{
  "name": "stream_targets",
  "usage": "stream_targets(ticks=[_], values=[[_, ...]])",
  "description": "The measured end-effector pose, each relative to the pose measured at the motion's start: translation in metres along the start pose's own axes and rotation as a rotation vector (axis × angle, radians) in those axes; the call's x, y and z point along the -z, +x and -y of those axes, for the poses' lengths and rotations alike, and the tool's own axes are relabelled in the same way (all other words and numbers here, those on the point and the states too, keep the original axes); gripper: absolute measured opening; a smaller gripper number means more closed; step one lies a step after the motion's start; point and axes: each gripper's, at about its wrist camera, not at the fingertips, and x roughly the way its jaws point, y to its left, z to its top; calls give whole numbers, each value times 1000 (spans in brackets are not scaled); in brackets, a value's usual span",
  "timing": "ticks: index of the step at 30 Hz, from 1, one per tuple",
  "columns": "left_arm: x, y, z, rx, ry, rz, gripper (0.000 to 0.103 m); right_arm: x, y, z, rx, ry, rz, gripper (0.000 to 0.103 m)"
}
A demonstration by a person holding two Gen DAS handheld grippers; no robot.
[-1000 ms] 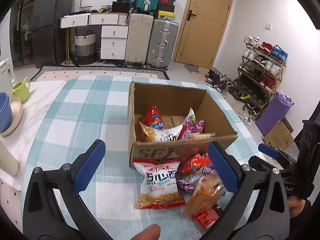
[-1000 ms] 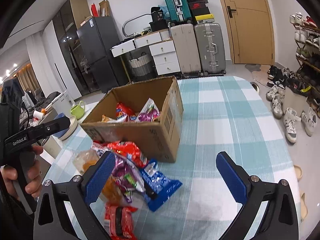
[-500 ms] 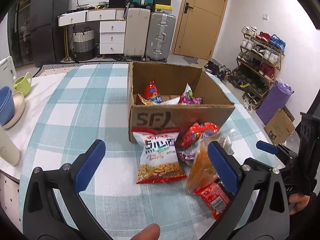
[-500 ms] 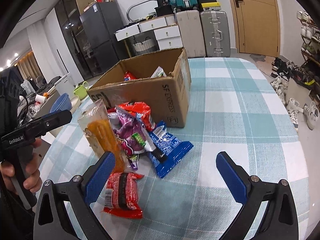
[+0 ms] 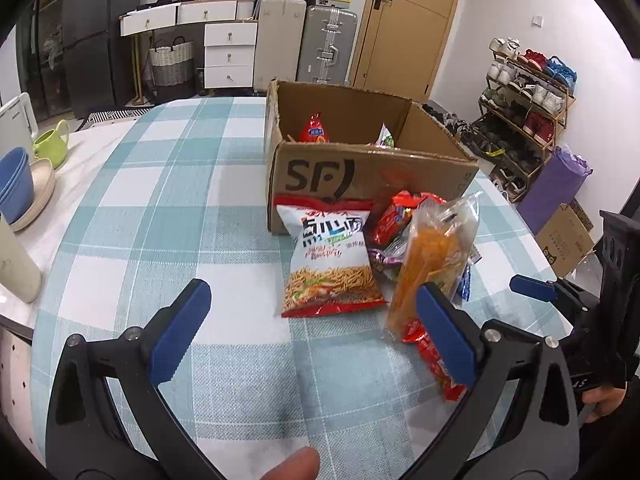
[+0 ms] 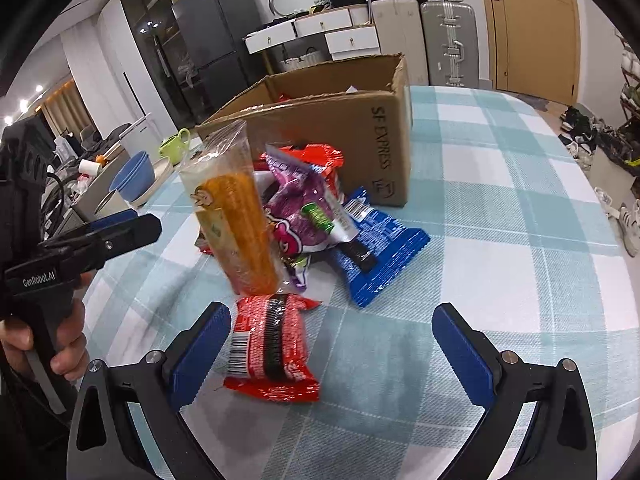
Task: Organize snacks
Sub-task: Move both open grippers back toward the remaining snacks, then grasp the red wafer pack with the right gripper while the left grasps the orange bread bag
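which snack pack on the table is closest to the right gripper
The red pack with the black band, lying apart from the pile, just ahead of the right gripper.

My left tongs (image 5: 312, 332) stood wide apart over the checked surface (image 5: 160, 208), gripping nothing. Ahead, a noodle snack bag (image 5: 330, 258) lay against the cardboard box (image 5: 372, 172); an orange packet (image 5: 434, 258) leaned beside it, perhaps propped on other snacks.
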Motion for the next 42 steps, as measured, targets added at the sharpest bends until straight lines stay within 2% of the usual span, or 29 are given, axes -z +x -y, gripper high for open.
stream_targets(ticks=[8,14,18,22,26,31,33,34,36,39,42], values=[[16,9,3,-19,33,-34,102,9,15,-18,-26,-38,-63,102],[27,18,-2,-5,9,-70,102,13,26,-26,-16,-64,-99,102],[31,23,-6,-20,12,-77,102,15,29,-32,-42,-68,-103,102],[32,25,-9,-26,5,-79,102,18,33,-37,-29,-88,-106,102],[33,26,-11,-37,10,-83,102,21,32,-43,-19,-122,-103,94],[35,26,-12,-38,3,-86,102,19,33,-48,-10,-141,-97,77],[34,26,-12,-37,4,-85,102,19,32,-47,-14,-142,-96,65],[35,25,-12,-37,5,-84,102,19,31,-45,-17,-139,-95,63],[35,27,-11,-34,7,-84,102,19,28,-43,-39,-131,-93,50],[35,28,-7,-30,14,-89,102,21,20,-39,-42,-144,-74,44],[35,29,-3,-25,22,-90,102,24,11,-37,-60,-140,-47,44]])
